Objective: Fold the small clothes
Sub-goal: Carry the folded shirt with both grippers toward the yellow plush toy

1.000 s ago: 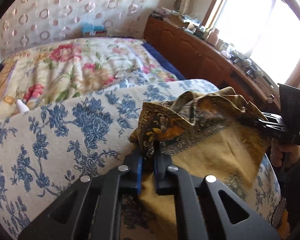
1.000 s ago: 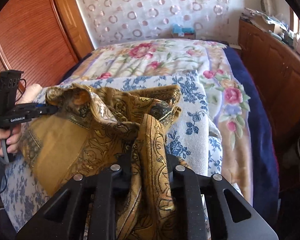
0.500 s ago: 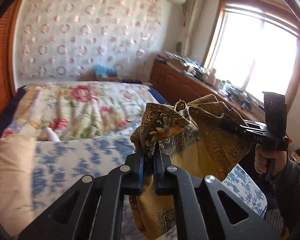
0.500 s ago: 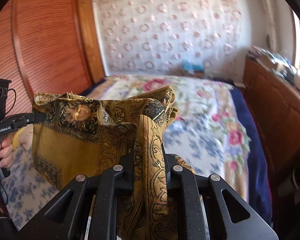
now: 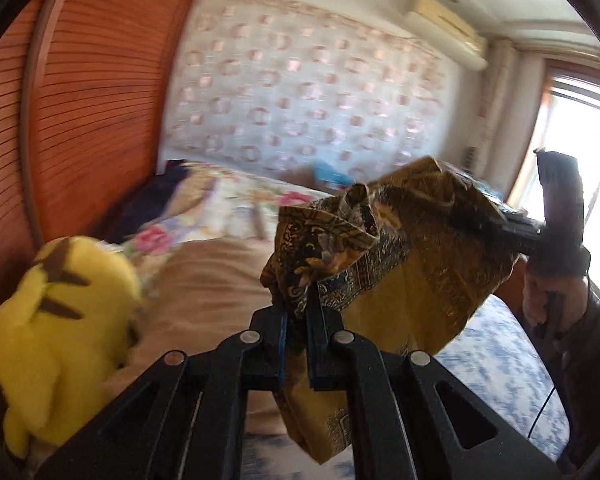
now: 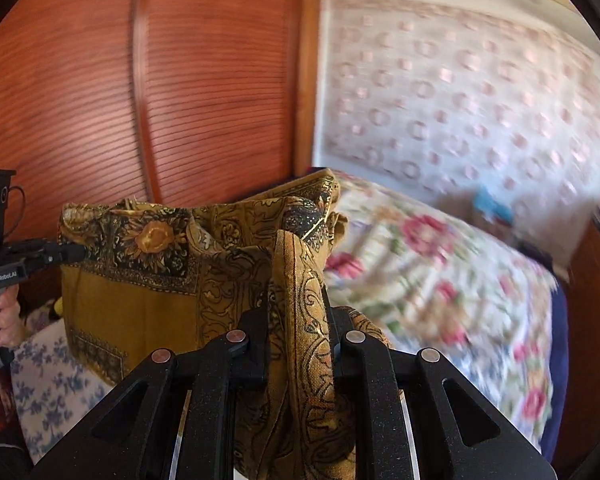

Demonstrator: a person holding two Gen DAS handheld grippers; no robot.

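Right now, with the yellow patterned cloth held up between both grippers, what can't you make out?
- Cloth lower edge: right wrist view, hidden behind the right gripper.
- Right gripper's pads: same view, covered by the bunched cloth.
- Bed and small items on it: left wrist view, motion-blurred.
- Yellow plush toy: left wrist view, blurred.

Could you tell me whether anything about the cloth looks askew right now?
Yes: the mustard patterned cloth hangs bunched between the left gripper and right gripper, its top edge crumpled and twisted rather than stretched flat.

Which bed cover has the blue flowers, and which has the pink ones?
The near cover under the scarf has blue flowers; the far quilt has pink.
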